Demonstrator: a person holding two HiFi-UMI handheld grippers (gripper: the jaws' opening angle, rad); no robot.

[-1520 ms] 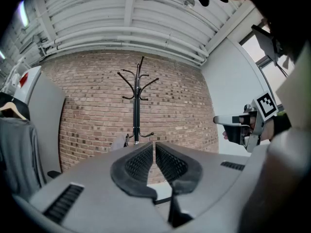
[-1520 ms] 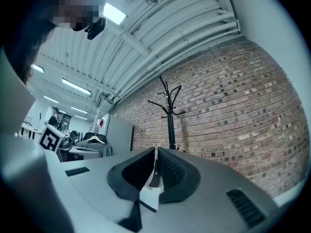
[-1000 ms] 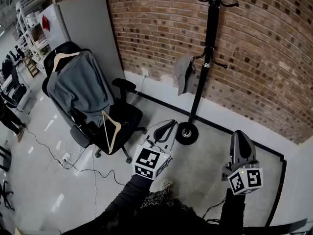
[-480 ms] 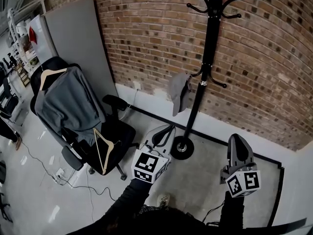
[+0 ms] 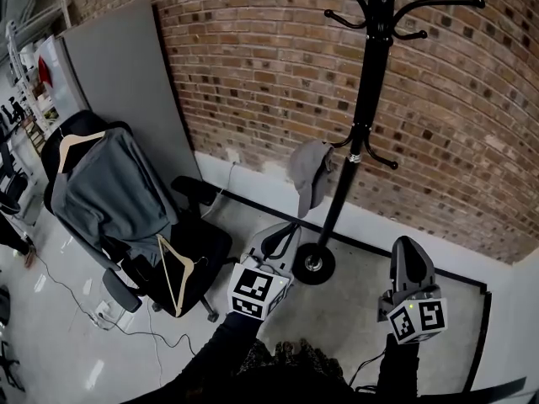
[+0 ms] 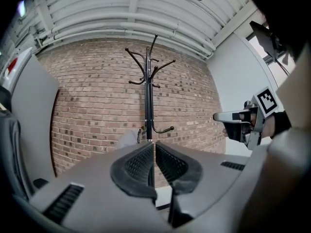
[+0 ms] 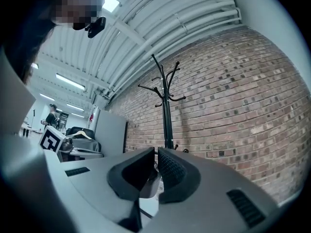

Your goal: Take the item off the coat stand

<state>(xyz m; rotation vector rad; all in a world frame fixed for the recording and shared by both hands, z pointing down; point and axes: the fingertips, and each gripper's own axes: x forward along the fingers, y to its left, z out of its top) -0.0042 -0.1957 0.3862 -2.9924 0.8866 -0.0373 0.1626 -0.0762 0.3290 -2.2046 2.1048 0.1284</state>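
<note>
Approach is running: the coat stand is sitting closer and bigger than a second ago, no grab yet. Left claw and right claw are both riding fully closed, carrying nothing. Grey item, probably a cap, is hanging limp off a lower hook, left of the pole.

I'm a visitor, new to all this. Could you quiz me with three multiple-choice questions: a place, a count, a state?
1. Where does the grey item hang? A. a low hook of the coat stand B. its top hooks C. the floor
2. How many wooden hangers are on the office chair? A. one B. two C. four
3. How are the left hand-held gripper's jaws? A. wide apart B. shut on the item C. shut, empty
Answers: 1 A, it dangles low beside the pole; 2 B, backrest and seat; 3 C, pads together, nothing between.
</note>
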